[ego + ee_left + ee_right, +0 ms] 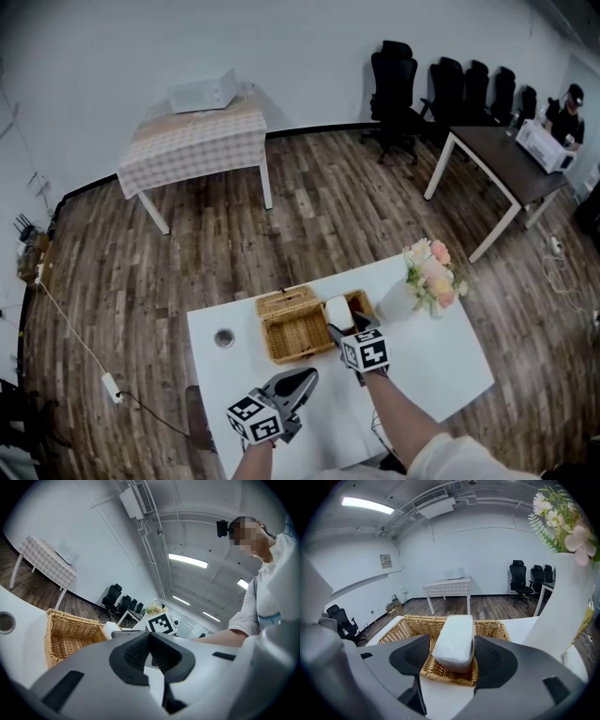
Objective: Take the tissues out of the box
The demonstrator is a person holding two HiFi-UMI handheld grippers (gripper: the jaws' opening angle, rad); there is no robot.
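A white tissue pack [338, 312] stands tilted in the right compartment of a two-part wicker basket [281, 305] on the white table [441, 366]. My right gripper [345, 328] points down at it from the near side. In the right gripper view the pack [453, 641] sits between the wide-apart jaws of the right gripper [449, 656], leaning on the basket's front rim [440, 677]; the left pad stands clear of it. My left gripper [309, 375] hovers over the table in front of the basket, its tips [150, 634] together with nothing held.
A white vase of pink flowers [427, 281] stands just right of the basket, close beside the right gripper as the vase [562, 602]. A small round object [224, 337] lies left of the basket. Beyond are a checked table with a microwave [192, 136], office chairs and a desk.
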